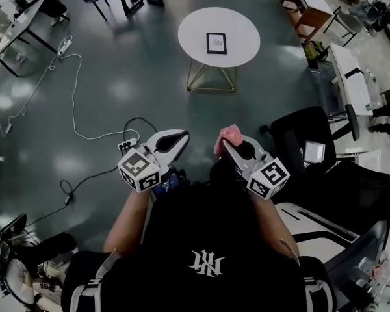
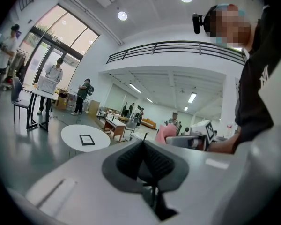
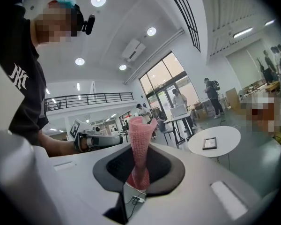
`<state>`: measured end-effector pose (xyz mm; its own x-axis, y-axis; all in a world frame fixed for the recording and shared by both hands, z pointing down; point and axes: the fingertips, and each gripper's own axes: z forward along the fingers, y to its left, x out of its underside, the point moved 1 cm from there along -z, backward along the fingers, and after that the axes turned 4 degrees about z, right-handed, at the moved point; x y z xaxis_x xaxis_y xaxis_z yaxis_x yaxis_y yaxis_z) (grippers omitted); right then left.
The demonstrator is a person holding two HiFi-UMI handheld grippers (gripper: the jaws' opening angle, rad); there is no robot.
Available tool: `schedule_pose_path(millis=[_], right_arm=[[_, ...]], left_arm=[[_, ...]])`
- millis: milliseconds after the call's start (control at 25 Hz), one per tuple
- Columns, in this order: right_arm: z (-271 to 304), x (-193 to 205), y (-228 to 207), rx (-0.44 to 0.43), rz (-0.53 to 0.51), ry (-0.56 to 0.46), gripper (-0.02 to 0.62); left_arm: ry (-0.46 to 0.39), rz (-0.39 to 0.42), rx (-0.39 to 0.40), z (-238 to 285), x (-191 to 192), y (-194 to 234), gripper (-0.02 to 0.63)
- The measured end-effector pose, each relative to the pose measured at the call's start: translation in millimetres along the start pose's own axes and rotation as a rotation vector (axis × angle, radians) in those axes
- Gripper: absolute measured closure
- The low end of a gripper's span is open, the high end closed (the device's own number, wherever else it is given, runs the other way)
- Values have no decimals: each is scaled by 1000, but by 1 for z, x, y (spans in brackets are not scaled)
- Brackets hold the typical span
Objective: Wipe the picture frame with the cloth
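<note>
The picture frame (image 1: 216, 43) lies flat near the middle of a round white table (image 1: 194, 25). It is well apart from both grippers, ahead of them across the grey floor (image 1: 117, 90), and neither gripper touches it or the table. The right gripper (image 1: 225, 143) is clamped on the pink cloth (image 1: 229, 134). The cloth stands up between its 2 jaws as a rolled bunch, pinched low at the pads and flaring above the tips. The left gripper (image 1: 179, 139) is closed with nothing in it, its 2 jaws meeting edge to edge. The 2 grippers sit side by side just in front of the person's chest, close but not touching, both aimed toward the table. Only the head view gives the layout from above. It shows the table's gold wire legs (image 1: 211, 80), a white cable (image 1: 75, 103) looping over the floor to a power strip (image 1: 125, 146) near the left gripper, and a black office chair (image 1: 305, 132) to the right of the right gripper. Only the left gripper view shows that gripper's jaws shut on themselves, with the frame left of the tips and the cloth and other gripper off to the right. Only the right gripper view shows the pinch on the cloth, with the frame on the table to the cloth's right. It also takes in tall windows (image 3: 166, 83) and people (image 3: 180, 100) standing at a desk, none of which the head view shows.
</note>
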<state>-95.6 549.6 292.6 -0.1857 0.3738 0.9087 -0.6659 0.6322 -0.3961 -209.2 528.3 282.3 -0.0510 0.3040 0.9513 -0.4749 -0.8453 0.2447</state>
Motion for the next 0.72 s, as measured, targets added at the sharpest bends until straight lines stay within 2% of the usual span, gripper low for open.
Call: schedule_pose_path(millis=[160,480,720], right_arm=[[14,-28,-36,-48,-7,-13,549],[24,-89,-128,-123,-23,-7,549],[20,-109,-196,-159,-21,17,549]], left_arm=[[27,-1,-31,36,-13,16,617],[-12,30,-37,124,-72,43,612],[-15,17,-72,190,-83,62,611]])
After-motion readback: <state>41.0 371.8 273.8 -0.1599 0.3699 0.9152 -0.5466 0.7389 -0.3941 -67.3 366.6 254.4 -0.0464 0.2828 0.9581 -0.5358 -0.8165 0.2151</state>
